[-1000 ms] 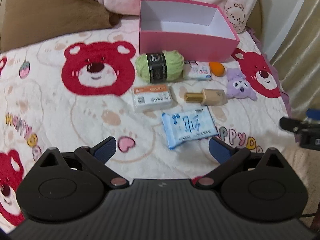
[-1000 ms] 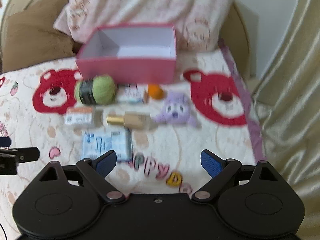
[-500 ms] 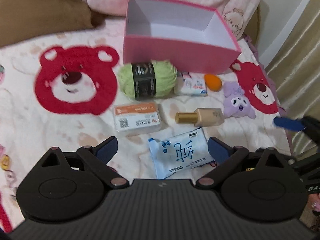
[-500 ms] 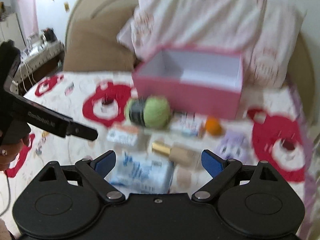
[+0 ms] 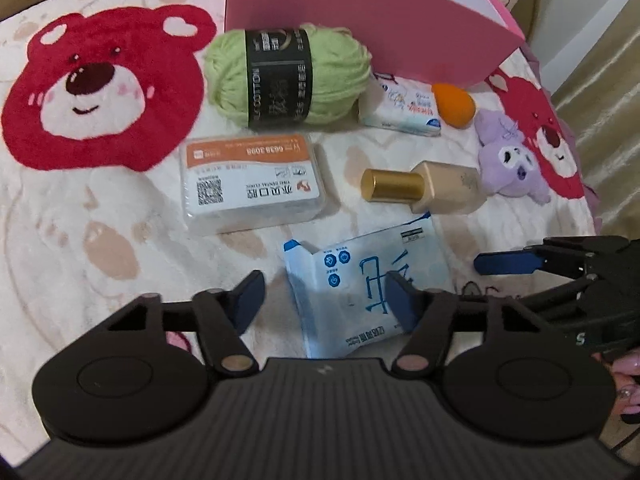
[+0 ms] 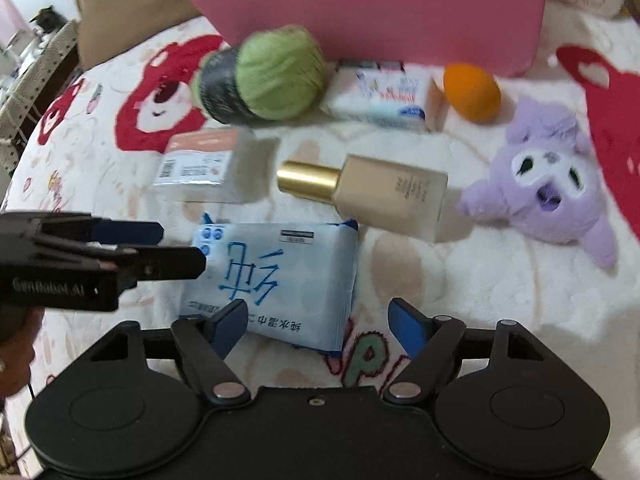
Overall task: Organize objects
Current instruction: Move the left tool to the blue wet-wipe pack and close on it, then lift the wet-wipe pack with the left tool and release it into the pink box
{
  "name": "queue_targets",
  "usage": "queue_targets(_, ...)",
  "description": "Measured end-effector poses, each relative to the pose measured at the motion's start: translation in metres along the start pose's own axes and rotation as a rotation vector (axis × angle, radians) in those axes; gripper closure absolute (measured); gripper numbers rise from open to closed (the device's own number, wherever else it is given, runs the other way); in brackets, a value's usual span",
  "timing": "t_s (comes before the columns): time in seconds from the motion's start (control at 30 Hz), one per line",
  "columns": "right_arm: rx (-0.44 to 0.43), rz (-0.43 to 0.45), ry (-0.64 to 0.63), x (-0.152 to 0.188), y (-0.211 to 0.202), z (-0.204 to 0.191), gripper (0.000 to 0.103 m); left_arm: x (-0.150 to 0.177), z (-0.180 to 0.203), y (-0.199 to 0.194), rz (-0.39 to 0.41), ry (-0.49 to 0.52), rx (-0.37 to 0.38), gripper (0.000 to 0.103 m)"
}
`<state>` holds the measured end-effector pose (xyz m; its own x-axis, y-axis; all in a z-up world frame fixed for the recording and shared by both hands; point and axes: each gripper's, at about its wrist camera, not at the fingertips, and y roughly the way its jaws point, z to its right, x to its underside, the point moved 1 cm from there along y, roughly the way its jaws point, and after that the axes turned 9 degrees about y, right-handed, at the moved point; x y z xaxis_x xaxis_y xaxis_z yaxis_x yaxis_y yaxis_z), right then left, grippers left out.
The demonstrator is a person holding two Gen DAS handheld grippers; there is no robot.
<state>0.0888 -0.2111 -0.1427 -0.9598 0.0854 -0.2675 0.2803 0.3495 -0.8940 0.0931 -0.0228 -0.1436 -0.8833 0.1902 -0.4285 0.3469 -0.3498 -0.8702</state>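
Note:
Several objects lie on the bear-print blanket in front of a pink box (image 5: 360, 28): green yarn (image 5: 288, 76), an orange-labelled card box (image 5: 252, 180), a gold-capped bottle (image 5: 424, 192), a small tissue pack (image 5: 404, 108), an orange sponge (image 5: 454, 104), a purple plush (image 5: 510, 160) and a blue wipes pack (image 5: 368, 284). My left gripper (image 5: 326, 300) is open over the wipes pack's near end. My right gripper (image 6: 316, 326) is open just above the same pack (image 6: 272, 272); the bottle (image 6: 380, 196) lies beyond it.
A brown pillow (image 6: 132, 4) and a pink pillow lie behind the box (image 6: 384, 12). A beige curtain (image 5: 604, 80) hangs at the bed's right edge. The right gripper's fingers (image 5: 508, 262) show in the left wrist view, beside the wipes pack.
Both grippers have moved forward and down toward the wipes pack, and the objects now fill the views. Both jaws stay open.

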Motion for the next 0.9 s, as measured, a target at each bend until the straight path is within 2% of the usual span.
queue_targets(0.07,-0.011,0.001,0.033,0.002,0.002,0.004,0.032,0.003,0.002,0.007,-0.009,-0.005,0.012,0.053)
queue_targets(0.13,-0.016,0.01,0.064,0.006,0.004,0.008,0.037,0.007,0.003,0.014,-0.015,-0.019,0.041,0.054)
queue_targets(0.2,-0.005,0.025,0.076,0.011,0.007,0.01,0.041,0.01,0.006,0.019,-0.013,-0.019,0.015,0.056)
queue_targets(0.3,-0.003,0.059,0.071,0.012,0.007,0.009,0.06,0.012,0.006,0.02,0.01,-0.046,0.022,0.058)
queue_targets(0.33,-0.016,0.063,0.074,0.012,0.007,0.008,0.063,0.013,0.006,0.02,0.015,-0.051,0.024,0.06)
queue_targets(0.43,-0.021,0.065,0.074,0.011,0.012,0.009,0.066,0.013,0.007,0.022,0.022,-0.056,0.031,0.065)
queue_targets(0.63,-0.026,0.089,0.065,0.016,0.003,0.003,0.07,0.009,0.018,0.013,0.022,-0.012,0.032,0.065)
queue_targets(0.77,-0.033,0.133,0.04,0.015,-0.02,-0.005,0.07,-0.003,0.026,-0.015,0.058,0.054,0.03,0.065)
queue_targets(0.9,-0.048,0.218,0.004,0.002,-0.059,-0.016,0.069,-0.029,0.037,-0.055,0.112,0.132,0.029,0.065)
